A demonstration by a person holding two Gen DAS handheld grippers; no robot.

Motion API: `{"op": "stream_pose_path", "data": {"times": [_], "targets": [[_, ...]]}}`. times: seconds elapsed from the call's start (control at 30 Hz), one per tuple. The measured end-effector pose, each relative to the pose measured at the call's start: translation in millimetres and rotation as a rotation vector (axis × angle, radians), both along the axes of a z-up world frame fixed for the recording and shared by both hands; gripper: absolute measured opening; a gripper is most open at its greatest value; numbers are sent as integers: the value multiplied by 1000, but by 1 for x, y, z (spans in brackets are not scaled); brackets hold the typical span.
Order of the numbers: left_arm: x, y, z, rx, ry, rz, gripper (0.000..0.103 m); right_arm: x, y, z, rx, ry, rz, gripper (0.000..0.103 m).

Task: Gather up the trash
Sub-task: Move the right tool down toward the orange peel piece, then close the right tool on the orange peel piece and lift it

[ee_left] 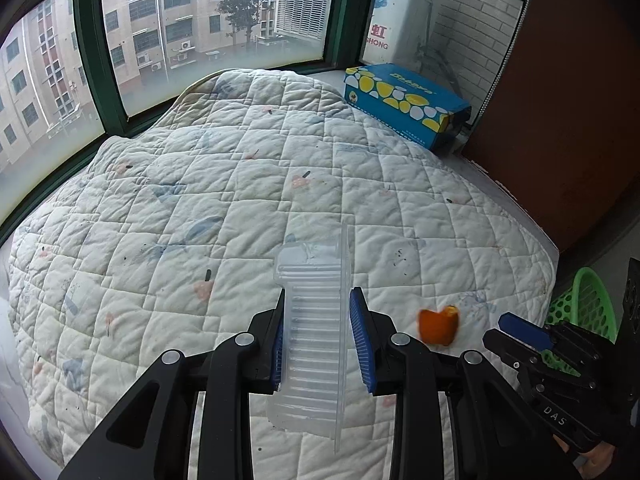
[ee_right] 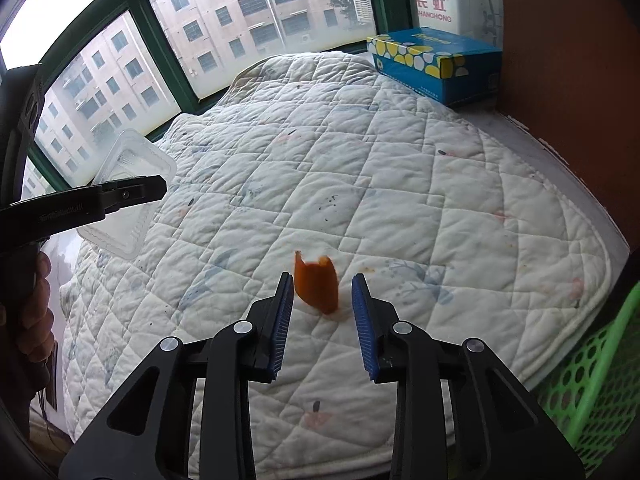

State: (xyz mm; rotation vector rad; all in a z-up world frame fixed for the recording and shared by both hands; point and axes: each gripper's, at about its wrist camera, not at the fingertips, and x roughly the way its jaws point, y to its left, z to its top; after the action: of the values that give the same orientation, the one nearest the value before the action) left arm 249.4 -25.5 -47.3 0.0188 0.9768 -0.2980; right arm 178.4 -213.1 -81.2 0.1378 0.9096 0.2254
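The right gripper (ee_right: 322,312) has its jaws apart, and the orange peel (ee_right: 317,286) stands between them, a little closer to the left jaw than to the right one, near the tips and not deep inside. The peel looks slightly blurred, so I cannot tell if a jaw touches it or if it rests fully on the quilt (ee_right: 400,184). I judge that the step in hand is to pick this peel. To do it well, the jaws should come a little forward so that the peel sits near the middle of the blue pads, and they should stay just above the quilt, because the soft cloth can be caught together with the peel. The closing should be gentle, since a curled peel probably bends or slips out when it is pressed too hard. To the right of these jaws and lower, the green basket (ee_right: 600,380) stands beside the bed; it is likely the place for the trash, so the way there is short. The left gripper (ee_left: 318,340) has its jaws clamped on the clear plastic tray (ee_left: 314,320), held on edge above the quilt, and the right wrist view shows it far to the left of the peel. Far ahead of both jaws, a blue tissue box (ee_right: 436,64) lies by the window.
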Motion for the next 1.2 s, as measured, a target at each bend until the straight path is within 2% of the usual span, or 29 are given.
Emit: {"op": "stream_pose_path", "data": {"times": [0.17, 0.33, 0.6, 1.0, 1.07, 1.13, 1.2], "targets": [[-12, -12, 9, -12, -16, -17, 28, -8, -8, -1, 13, 7, -7, 30], [-16, -6, 11, -12, -15, -8, 28, -4, -4, -10, 1, 20, -1, 47], [-7, 16, 4, -8, -2, 21, 28, 25, 4, -27, 8, 64, 16, 58], [10, 33, -18, -20, 43, 34, 28, 63, 19, -56, -58, 103, 28, 58], [12, 33, -20, -21, 49, 36, 28, 65, 20, -57, -82, 97, 27, 53], [12, 32, -22, -21, 52, 36, 28, 65, 21, -58, -90, 92, 31, 43], [12, 32, -23, -23, 55, 36, 28, 65, 21, -57, -96, 91, 32, 40]]}}
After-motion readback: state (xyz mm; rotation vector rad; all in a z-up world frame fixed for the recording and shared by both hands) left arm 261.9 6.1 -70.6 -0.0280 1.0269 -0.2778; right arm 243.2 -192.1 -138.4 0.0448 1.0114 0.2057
